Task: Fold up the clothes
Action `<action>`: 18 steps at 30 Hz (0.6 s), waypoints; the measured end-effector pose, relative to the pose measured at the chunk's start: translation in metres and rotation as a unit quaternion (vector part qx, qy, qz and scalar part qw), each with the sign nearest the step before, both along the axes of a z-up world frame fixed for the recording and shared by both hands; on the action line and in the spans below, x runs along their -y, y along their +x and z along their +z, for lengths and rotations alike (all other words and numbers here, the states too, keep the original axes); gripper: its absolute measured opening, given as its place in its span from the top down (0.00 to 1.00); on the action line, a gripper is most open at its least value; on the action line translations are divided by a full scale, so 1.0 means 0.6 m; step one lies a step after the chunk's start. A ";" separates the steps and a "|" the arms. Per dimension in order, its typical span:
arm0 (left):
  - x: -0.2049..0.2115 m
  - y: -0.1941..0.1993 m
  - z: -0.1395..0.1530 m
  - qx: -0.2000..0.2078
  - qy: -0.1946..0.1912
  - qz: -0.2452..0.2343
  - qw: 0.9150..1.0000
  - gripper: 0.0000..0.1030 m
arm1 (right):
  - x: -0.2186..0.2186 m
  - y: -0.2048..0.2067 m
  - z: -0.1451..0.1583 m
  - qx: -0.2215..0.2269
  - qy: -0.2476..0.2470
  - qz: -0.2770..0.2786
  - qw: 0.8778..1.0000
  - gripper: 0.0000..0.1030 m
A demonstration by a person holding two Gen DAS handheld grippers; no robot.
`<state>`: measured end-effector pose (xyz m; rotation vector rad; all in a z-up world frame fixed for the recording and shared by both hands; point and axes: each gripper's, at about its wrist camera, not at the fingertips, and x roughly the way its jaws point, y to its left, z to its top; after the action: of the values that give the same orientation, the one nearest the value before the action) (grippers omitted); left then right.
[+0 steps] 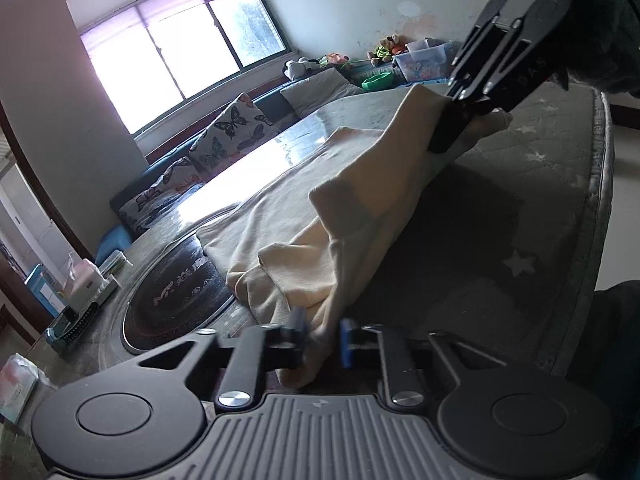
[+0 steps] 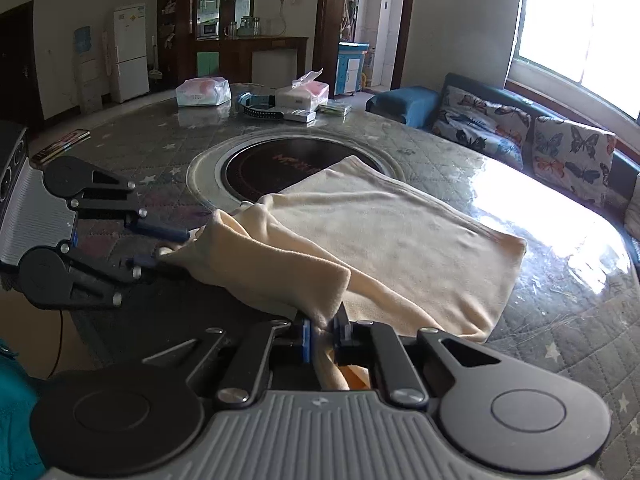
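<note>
cream garment point(image 2: 392, 240) pinched in both claws, on table point(image 2: 560, 320)

— What's at the frame's top left?
— A white two-door fridge point(image 2: 129, 52).
— And the right side?
— Butterfly-print square cushions point(image 2: 572, 160) on a dark sofa point(image 2: 480, 88); mid-frame, a round black inset hob point(image 2: 272, 168).

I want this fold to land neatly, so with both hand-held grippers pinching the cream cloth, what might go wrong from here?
1. The left hand-held gripper and right hand-held gripper each pinch only a bunched edge of the cream cloth; a tug may slip one free.
2. The cloth overlaps the round black hob in the table; dragging could snag its rim.
3. The lifted edge sags unevenly, so the fold may land crooked.
</note>
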<state>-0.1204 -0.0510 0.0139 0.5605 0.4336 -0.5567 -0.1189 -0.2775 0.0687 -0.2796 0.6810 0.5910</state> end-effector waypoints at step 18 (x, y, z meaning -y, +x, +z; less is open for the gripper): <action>-0.025 -0.080 0.101 0.013 -0.058 -0.023 0.998 0.89 | 0.023 -0.110 0.069 0.018 0.018 0.016 1.000 0.92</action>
<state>-0.1686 -0.0358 0.0746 0.4670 0.3630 -0.6137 -0.1849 -0.2913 0.1101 -0.2672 0.6320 0.6260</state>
